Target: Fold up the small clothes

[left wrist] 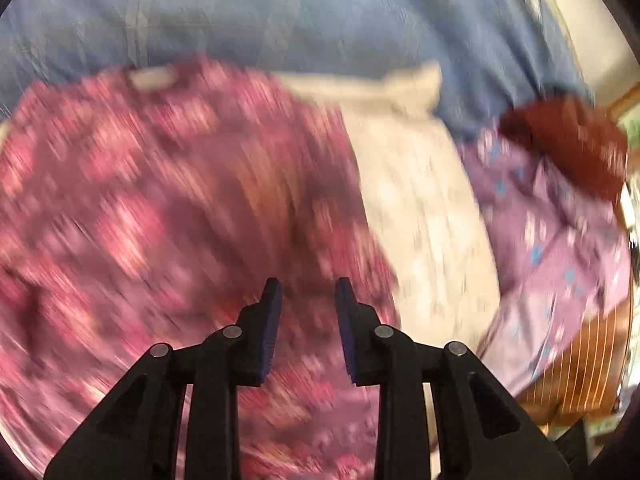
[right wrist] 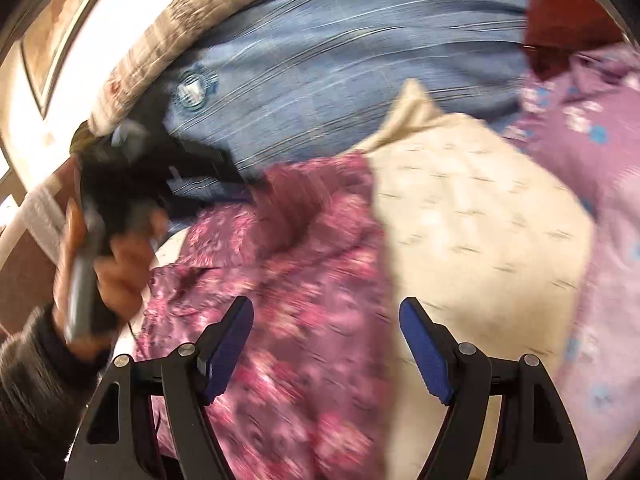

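Surface: blue striped bedcover (right wrist: 340,40) under everything; both views smeared by motion blur.
Left gripper (left wrist: 307,292): jaws stand a narrow gap apart, nothing between the pads, hanging over the magenta floral garment (left wrist: 160,200); whether the tips touch the cloth, cannot tell.
Left gripper, other view: dark blurred body (right wrist: 132,184) up-left of the magenta floral garment (right wrist: 288,280), gripped by a hand (right wrist: 116,276) with a dark knitted sleeve (right wrist: 28,380) below it.
Right gripper (right wrist: 326,316): jaws spread wide, nothing between the blue pads (right wrist: 424,356); it sits over the seam where the magenta garment meets the cream one.
Magenta floral garment: lies crumpled on the bedcover; landmark for the rest.
Cream garment (right wrist: 480,232): pale with small dark flecks, directly right of the magenta garment, edges touching or overlapping; one corner points up onto the bedcover. Also in left view (left wrist: 420,208).
Lilac garment (right wrist: 592,160): blue-flower print, right of the cream piece, farther from the magenta one. Left view (left wrist: 560,232).
Dark red cloth (right wrist: 568,20): beyond the lilac garment, upper right of the magenta one. Left view (left wrist: 568,136).
Quilted blanket (right wrist: 180,12): grey-beige, rolled along the bedcover edge, far upper left of the magenta garment.
Wood surface (left wrist: 580,368): brown, striped, beyond the lilac garment at lower right.
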`<state>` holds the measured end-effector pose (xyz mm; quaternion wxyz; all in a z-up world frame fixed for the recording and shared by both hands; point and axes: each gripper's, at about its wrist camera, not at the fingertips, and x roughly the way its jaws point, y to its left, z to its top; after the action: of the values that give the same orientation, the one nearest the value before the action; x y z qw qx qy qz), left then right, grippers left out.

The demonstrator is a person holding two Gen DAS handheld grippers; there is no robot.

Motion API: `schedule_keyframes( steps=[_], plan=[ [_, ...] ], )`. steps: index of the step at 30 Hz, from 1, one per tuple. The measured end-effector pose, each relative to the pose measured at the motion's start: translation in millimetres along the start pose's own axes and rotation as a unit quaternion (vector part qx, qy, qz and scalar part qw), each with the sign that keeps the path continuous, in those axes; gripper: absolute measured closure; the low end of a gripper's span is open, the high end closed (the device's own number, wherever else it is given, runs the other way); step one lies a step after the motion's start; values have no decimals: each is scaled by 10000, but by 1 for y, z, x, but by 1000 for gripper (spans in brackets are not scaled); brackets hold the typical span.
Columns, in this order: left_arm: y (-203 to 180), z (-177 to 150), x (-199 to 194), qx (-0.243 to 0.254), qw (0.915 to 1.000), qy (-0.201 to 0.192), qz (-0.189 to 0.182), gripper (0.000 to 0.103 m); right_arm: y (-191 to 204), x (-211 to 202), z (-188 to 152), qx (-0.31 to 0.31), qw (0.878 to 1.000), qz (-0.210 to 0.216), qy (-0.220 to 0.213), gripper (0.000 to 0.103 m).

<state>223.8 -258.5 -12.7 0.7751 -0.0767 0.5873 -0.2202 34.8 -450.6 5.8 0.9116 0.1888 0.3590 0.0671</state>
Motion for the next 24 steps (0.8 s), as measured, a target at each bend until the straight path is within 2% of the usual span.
schedule_keyframes(
  steps=[2,4,5,6,8,9,10,14,18,20,22,24],
  plan=[
    [3,-18,-8,116,9999,-47,-111,78,-10,-7,-1,56,9999,-137,-64,25],
    [16,-26,-34,115,9995,-241,-188,75,-14,-8,0,138,9997,-150,-92,24],
    [30,-28,-51,66,9990,-403,-191,64,-14,-6,1,186,9997,-122,-86,24],
    [48,-29,-69,-25,9982,-581,-140,46,-14,-3,3,222,9997,-68,-78,24],
    [90,-29,-95,-276,9951,-949,67,31,-5,4,5,245,9996,150,-37,24],
    [118,-33,-109,-445,9925,-1117,225,30,3,9,6,211,9995,251,2,24],
    [130,-33,-112,-539,9915,-1146,295,30,11,17,9,145,9993,352,64,24],
    [221,-62,-130,-1316,9853,-1027,356,30,48,49,15,11,9974,643,328,25],
    [275,-82,-125,-1983,9761,-886,-55,31,87,88,26,-14,9914,1105,706,25],
    [288,-84,-118,-2210,9720,-753,-272,31,100,110,30,134,9875,1276,917,25],
    [297,-82,-110,-2366,9682,-640,-493,31,102,122,34,323,9868,1260,963,25],
    [302,-80,-104,-2436,9658,-588,-661,31,95,126,41,458,9910,985,779,25]
  ],
)
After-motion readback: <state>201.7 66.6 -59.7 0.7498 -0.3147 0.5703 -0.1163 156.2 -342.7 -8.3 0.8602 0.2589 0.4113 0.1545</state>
